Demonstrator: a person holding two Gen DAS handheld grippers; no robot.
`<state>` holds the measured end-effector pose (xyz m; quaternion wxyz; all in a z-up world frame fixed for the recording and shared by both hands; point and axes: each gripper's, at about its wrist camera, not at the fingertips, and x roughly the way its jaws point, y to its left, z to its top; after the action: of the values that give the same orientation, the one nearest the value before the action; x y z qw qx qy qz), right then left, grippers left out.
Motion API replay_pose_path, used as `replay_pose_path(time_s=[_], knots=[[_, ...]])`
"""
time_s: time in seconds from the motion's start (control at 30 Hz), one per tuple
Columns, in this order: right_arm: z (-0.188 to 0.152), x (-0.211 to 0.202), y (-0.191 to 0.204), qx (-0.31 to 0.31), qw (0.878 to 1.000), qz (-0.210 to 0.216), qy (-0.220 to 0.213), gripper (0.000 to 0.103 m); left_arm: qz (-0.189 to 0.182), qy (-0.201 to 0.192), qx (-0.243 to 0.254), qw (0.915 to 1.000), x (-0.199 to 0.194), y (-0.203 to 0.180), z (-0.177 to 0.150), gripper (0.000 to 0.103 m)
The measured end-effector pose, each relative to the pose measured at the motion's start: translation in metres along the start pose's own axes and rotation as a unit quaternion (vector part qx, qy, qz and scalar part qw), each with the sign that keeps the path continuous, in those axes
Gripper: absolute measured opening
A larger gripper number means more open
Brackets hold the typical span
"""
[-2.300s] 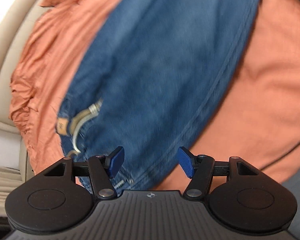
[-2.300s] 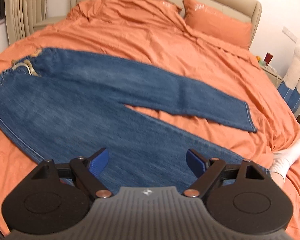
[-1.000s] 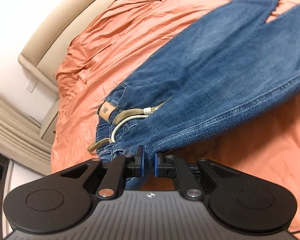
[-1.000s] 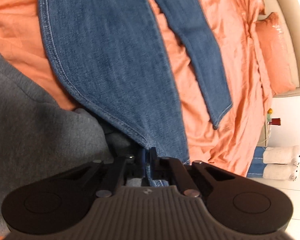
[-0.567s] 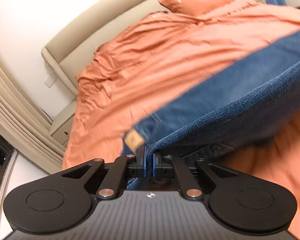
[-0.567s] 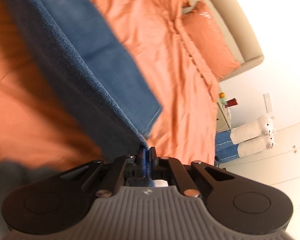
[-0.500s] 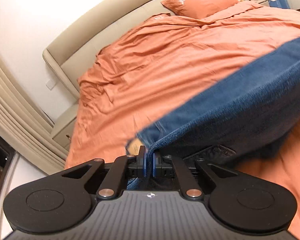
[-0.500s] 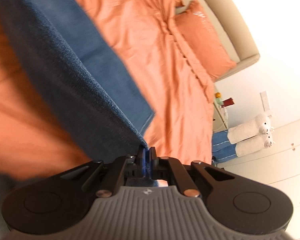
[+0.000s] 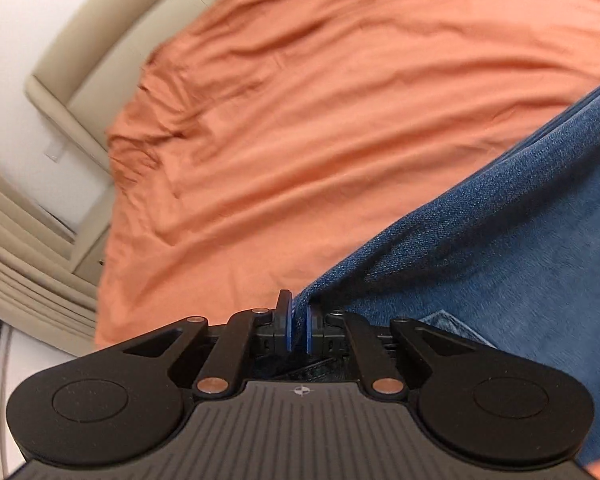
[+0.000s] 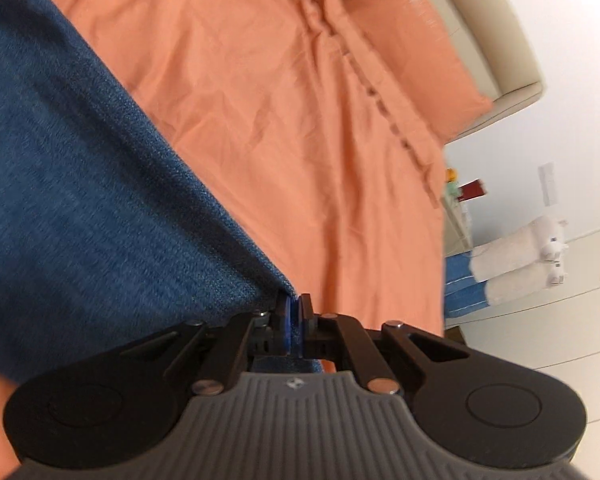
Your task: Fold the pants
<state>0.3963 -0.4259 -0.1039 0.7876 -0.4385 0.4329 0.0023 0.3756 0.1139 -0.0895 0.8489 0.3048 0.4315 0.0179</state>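
The blue denim pants (image 9: 500,248) hang stretched between both grippers above the orange bed. In the left wrist view my left gripper (image 9: 298,328) is shut on an edge of the denim, which runs off to the right. In the right wrist view my right gripper (image 10: 294,324) is shut on another edge of the pants (image 10: 80,200), whose cloth spreads up and to the left. The waistband and hems are hidden from both views.
An orange bedsheet (image 9: 320,120) covers the bed below the pants. A beige headboard (image 9: 100,52) and pleated curtain (image 9: 16,264) lie at the left. An orange pillow (image 10: 412,52), a nightstand with small items (image 10: 460,196) and a plush toy (image 10: 520,256) are at the right.
Both grippers have carried the held edges of the pants across the bed toward the headboard side. The lifted denim now fills less of each view and more bare sheet shows.
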Motion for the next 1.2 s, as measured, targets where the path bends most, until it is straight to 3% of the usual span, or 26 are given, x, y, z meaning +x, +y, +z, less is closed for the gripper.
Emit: replay_pose_path(time_s=[0.17,0.33,0.6,0.87,0.97,1.03,1.07,1.1,1.13,1.2], knots=[[0.015,0.06,0.034,-0.03,0.999,0.018,0.042,0.0,-0.019,0.031,0.008,0.9993,0.052,-0.015,-0.001,0.007],[0.016,0.089,0.052,-0.043,0.997,0.032,0.062,0.0,-0.027,0.034,0.008,0.999,0.064,-0.022,-0.009,0.007],[0.008,0.057,0.042,-0.026,0.999,-0.011,0.036,0.0,0.011,-0.018,-0.003,0.9998,0.015,-0.008,0.006,0.007],[0.019,0.079,0.045,0.004,0.998,-0.013,0.061,0.0,-0.009,0.014,0.006,0.9998,0.057,-0.017,0.015,0.01],[0.022,0.091,0.05,0.01,0.998,-0.014,0.067,0.0,-0.009,0.031,0.007,0.9994,0.067,-0.016,0.012,0.026],[0.022,0.091,0.053,0.021,0.997,-0.018,0.068,0.003,0.005,0.025,0.004,0.9997,0.064,-0.013,0.012,0.061],[0.022,0.091,0.051,0.028,0.997,-0.018,0.067,0.013,-0.001,0.019,0.001,0.9998,0.06,-0.01,0.013,0.083],[0.021,0.089,0.051,0.034,0.997,-0.021,0.065,0.021,-0.012,0.014,-0.005,0.9998,0.056,-0.007,0.014,0.085],[0.022,0.088,0.047,0.037,0.997,-0.028,0.062,0.036,-0.015,0.014,-0.013,0.9997,0.052,-0.003,0.014,0.085],[0.019,0.076,0.042,0.052,0.997,-0.033,0.054,0.045,-0.015,0.009,-0.032,0.9993,0.042,0.006,0.012,0.085]])
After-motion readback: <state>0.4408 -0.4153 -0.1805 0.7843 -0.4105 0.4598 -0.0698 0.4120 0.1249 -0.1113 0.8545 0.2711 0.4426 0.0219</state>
